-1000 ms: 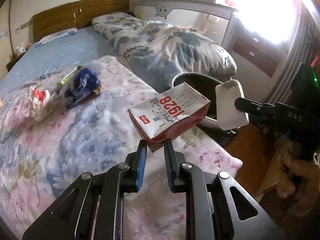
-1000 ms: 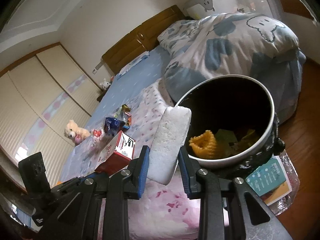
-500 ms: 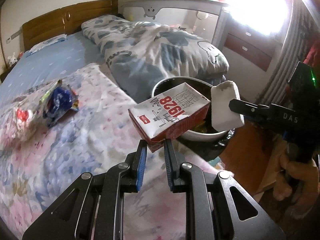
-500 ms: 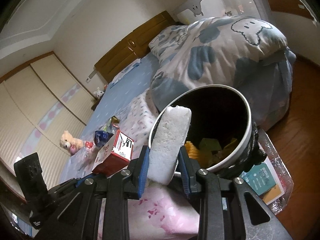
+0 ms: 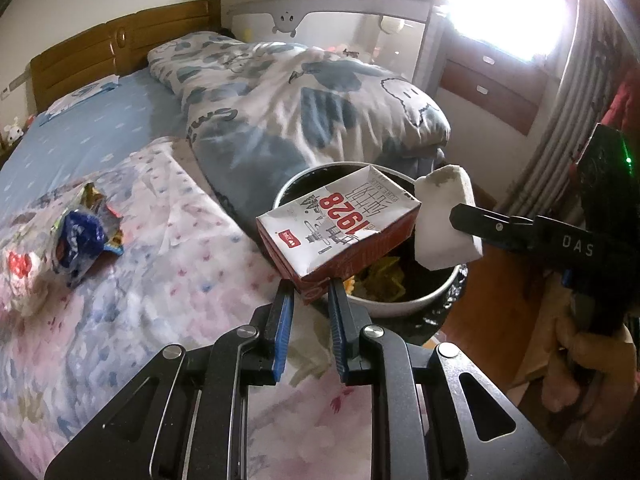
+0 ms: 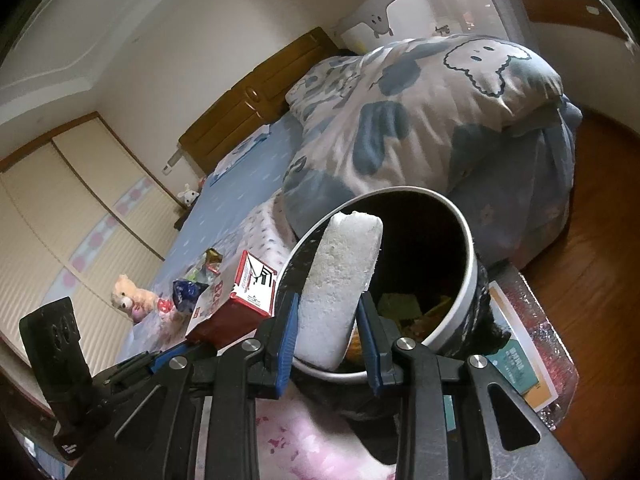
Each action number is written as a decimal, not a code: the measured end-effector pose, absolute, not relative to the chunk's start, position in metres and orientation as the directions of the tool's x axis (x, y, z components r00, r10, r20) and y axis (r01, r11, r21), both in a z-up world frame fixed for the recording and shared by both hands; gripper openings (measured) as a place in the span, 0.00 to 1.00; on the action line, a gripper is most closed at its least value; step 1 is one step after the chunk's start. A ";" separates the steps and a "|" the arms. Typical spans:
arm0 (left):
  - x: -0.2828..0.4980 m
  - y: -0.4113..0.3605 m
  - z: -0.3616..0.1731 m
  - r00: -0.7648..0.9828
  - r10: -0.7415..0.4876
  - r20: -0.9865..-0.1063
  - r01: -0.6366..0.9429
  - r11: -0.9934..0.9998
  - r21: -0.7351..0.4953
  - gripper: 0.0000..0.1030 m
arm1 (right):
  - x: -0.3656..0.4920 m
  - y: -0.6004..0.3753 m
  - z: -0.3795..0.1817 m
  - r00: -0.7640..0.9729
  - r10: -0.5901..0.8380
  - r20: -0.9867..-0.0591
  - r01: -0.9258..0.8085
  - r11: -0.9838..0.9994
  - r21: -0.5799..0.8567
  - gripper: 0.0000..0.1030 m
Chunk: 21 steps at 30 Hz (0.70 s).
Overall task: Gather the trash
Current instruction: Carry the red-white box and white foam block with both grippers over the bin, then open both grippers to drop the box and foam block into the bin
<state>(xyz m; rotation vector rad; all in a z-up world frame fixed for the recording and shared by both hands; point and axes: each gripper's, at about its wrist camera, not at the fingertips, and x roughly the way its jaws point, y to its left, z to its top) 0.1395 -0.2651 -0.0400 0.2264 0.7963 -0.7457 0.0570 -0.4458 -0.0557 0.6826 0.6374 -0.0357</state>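
My left gripper (image 5: pixel 310 292) is shut on the corner of a red and white milk carton (image 5: pixel 340 228) marked 1928, held over the near rim of the round trash bin (image 5: pixel 404 308). My right gripper (image 6: pixel 326 312) is shut on a white foam block (image 6: pixel 340 280), held over the bin (image 6: pixel 470 276) opening. The bin holds yellow and green wrappers. In the left wrist view the block (image 5: pixel 444 220) sits right of the carton, almost touching it. In the right wrist view the carton (image 6: pixel 236 304) is to the left.
Crumpled blue and coloured wrappers (image 5: pixel 82 236) lie on the floral bedspread to the left. A blue and white duvet (image 5: pixel 304 100) is heaped behind the bin. A teddy bear (image 6: pixel 128 296) lies on the bed. Booklets (image 6: pixel 516 364) lie by the bin on the wooden floor.
Both grippers have moved toward the bin with their loads. The carton and the foam block now hang over the bin's opening; the wrappers have slid left in view.
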 end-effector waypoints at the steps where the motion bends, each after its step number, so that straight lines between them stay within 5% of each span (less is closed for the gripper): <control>1: 0.140 -0.267 -0.041 0.464 -0.518 -0.719 0.683 0.726 -0.082 0.16 | 0.058 -0.447 -0.056 0.810 0.170 -0.561 0.235 0.783 0.577 0.28; 21: 0.156 -0.301 -0.047 0.455 -0.495 -0.741 0.693 0.719 -0.055 0.16 | 0.076 -0.464 -0.062 0.794 0.160 -0.587 0.251 0.793 0.555 0.28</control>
